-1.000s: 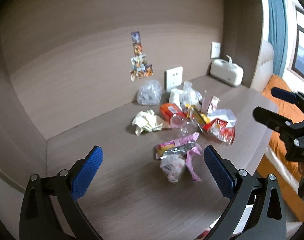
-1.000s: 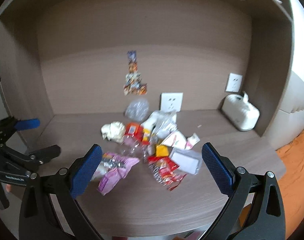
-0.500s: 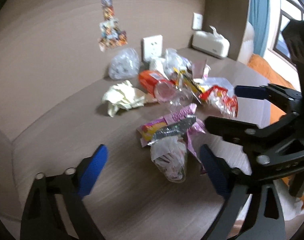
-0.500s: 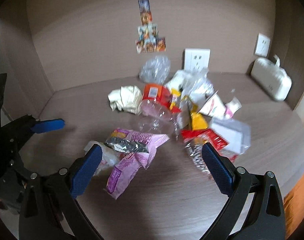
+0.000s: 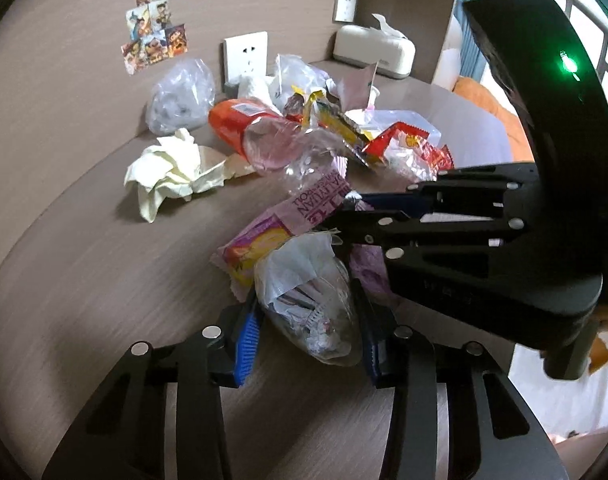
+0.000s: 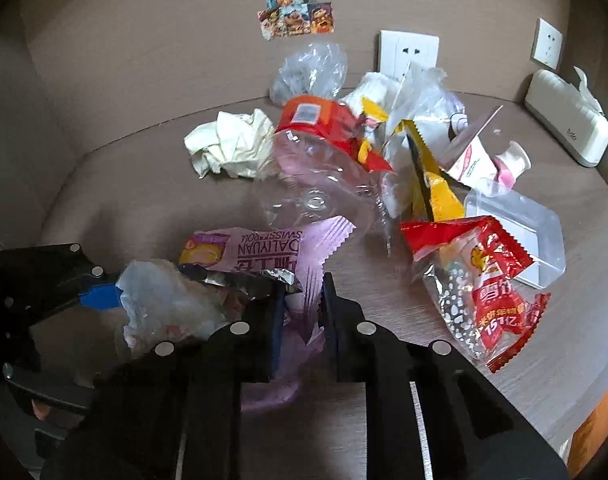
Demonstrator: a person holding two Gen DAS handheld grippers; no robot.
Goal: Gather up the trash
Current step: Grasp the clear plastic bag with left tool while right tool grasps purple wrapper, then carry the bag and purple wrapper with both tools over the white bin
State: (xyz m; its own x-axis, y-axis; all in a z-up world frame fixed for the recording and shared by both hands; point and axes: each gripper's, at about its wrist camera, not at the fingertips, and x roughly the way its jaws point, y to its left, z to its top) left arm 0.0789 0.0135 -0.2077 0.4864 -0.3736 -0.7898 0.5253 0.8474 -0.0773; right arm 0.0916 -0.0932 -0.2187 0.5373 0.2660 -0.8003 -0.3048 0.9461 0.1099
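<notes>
A pile of trash lies on the brown desk (image 5: 83, 280). My left gripper (image 5: 308, 336) is shut on a clear plastic bag of scraps (image 5: 308, 300), which also shows in the right wrist view (image 6: 163, 304). My right gripper (image 6: 301, 320) is shut on the pink snack wrapper (image 6: 263, 252); it shows from the side in the left wrist view (image 5: 344, 216), on the same wrapper (image 5: 271, 232). Beyond lie a clear bottle with an orange label (image 6: 312, 160), a crumpled tissue (image 6: 231, 144), a red snack bag (image 6: 484, 272) and yellow wrappers (image 6: 432, 176).
A clear plastic tray (image 6: 520, 220), a small carton (image 6: 476, 156) and clear bags (image 6: 312, 72) lie at the back of the pile. A white tissue box (image 6: 568, 132) stands at the right by the wall. Wall sockets (image 6: 408, 52) and stickers (image 6: 295, 12) are behind.
Both grippers moved in and down to the near edge of the pile and closed: the left on the clear bag, the right on the pink wrapper.
</notes>
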